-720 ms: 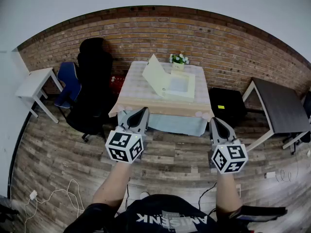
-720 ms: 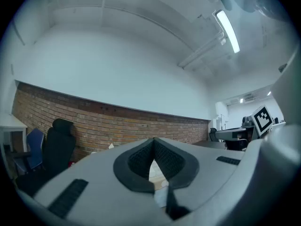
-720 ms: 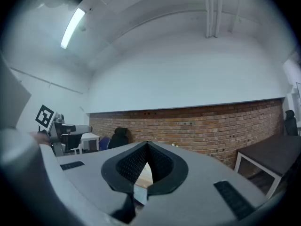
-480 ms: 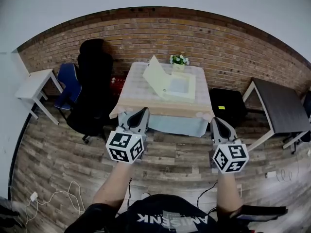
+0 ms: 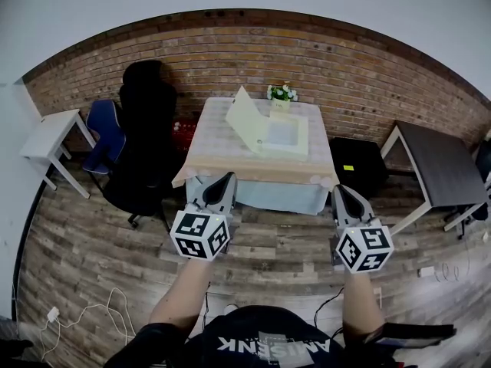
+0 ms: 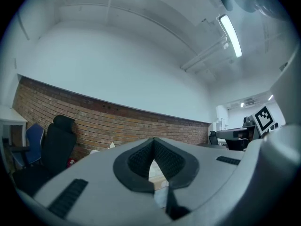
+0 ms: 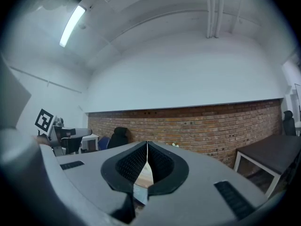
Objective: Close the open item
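A pale open box (image 5: 278, 136) lies on the cloth-covered table (image 5: 222, 148) against the brick wall, its lid (image 5: 244, 118) tilted up at the left. My left gripper (image 5: 223, 184) hovers shut and empty short of the table's near left corner. Level with it, my right gripper (image 5: 343, 195) is shut and empty off the near right corner. Both are held over the floor, well short of the box. In the left gripper view the jaws (image 6: 153, 142) meet at the tips, and the right gripper view shows its jaws (image 7: 146, 146) likewise closed.
A small potted plant (image 5: 281, 94) stands at the table's back edge. A black office chair (image 5: 146, 140) and a blue chair (image 5: 107, 133) sit left of the table. A white side table (image 5: 51, 136) is far left, a dark table (image 5: 436, 163) at right. Cables (image 5: 84, 313) trail on the floor.
Both grippers have stayed almost still, shut throughout. The view has shifted very slightly; the box lid has not moved.
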Demonstrator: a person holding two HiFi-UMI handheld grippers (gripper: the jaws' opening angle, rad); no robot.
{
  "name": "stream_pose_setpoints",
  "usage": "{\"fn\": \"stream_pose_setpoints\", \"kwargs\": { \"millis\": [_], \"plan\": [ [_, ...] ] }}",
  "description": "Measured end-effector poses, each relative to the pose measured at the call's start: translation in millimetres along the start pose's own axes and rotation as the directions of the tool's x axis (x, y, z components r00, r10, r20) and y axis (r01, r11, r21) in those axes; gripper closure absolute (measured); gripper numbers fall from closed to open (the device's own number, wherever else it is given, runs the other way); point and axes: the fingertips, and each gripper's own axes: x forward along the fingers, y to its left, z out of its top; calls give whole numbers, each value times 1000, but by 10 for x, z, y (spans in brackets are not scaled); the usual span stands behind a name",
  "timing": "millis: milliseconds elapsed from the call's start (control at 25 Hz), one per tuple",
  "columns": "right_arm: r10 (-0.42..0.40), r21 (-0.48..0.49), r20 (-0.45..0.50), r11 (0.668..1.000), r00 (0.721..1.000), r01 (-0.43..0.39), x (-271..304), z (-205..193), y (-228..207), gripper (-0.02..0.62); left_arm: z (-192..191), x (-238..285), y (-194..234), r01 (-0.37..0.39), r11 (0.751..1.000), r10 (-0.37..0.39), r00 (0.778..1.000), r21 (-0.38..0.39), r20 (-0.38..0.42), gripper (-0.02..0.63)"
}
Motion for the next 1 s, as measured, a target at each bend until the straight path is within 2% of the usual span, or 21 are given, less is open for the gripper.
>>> {"fn": "stream_pose_setpoints", "kwargs": {
  "millis": [400, 680, 1000],
  "plan": [
    [-35, -13, -2, 999, 999, 35, 137, -10, 389, 554, -43, -117, 378, 13, 1000, -13, 1000, 0, -8, 594],
    [-65, -9, 5, 998, 998, 65, 217, -36, 615, 554, -87, -184, 585, 60, 998, -60, 998, 14, -17, 594],
    [-38, -14, 4, 999, 999, 38, 528, -65, 624, 554, -105, -45, 763, 56, 998, -56, 998, 23, -8, 594]
  ]
}}
